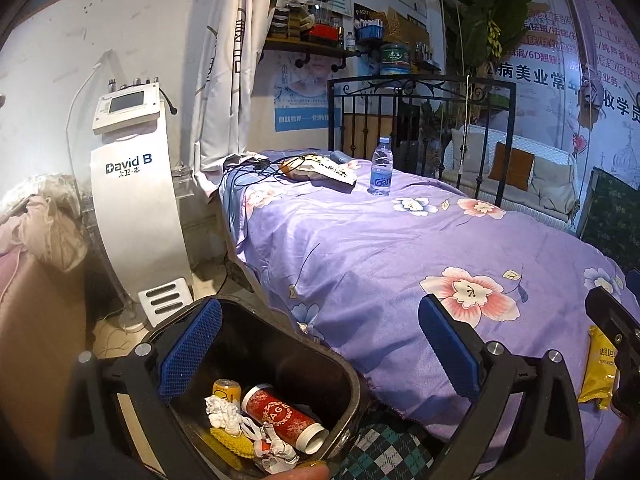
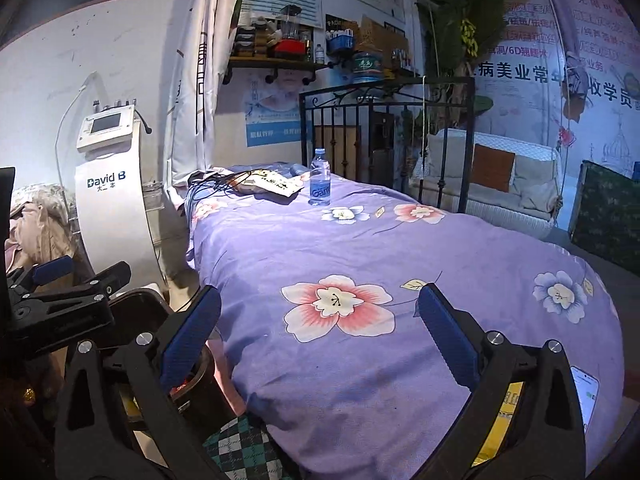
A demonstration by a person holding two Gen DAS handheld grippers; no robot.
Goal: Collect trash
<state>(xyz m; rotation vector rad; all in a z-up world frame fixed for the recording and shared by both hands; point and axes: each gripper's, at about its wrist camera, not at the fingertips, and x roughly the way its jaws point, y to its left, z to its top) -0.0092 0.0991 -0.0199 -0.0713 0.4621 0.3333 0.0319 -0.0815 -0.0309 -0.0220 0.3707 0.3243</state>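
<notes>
- Nearest me, my left gripper (image 1: 320,354) hangs with its jaws spread wide and nothing between the blue pads; one pad sits just over the rim of the dark bin (image 1: 352,384).
- Inside that bin lie a red tube (image 1: 282,414), a yellow can (image 1: 227,390) and crumpled paper (image 1: 226,412), so part of the collecting looks done.
- My right gripper (image 2: 320,336) is likewise gaping and empty-handed, aimed out over the purple floral quilt (image 2: 400,248).
- At the quilt's near right edge lies a yellow snack wrapper (image 1: 599,364), just beside my right gripper; it seems the closest piece left to gather. A phone (image 2: 588,394) rests close by, and I judge it no trash.
- To take the wrapper cleanly, I would bring the pads down flat on either side of it, pinch only the foil and keep clear of the cloth and the phone.
- Farther up the bed, a water bottle (image 2: 320,184) stands upright beside a flat printed packet (image 2: 276,186) and tangled cables (image 1: 256,170).
- Beyond, an iron bed frame (image 1: 420,116) and a white machine (image 1: 132,184) close the scene.
</notes>
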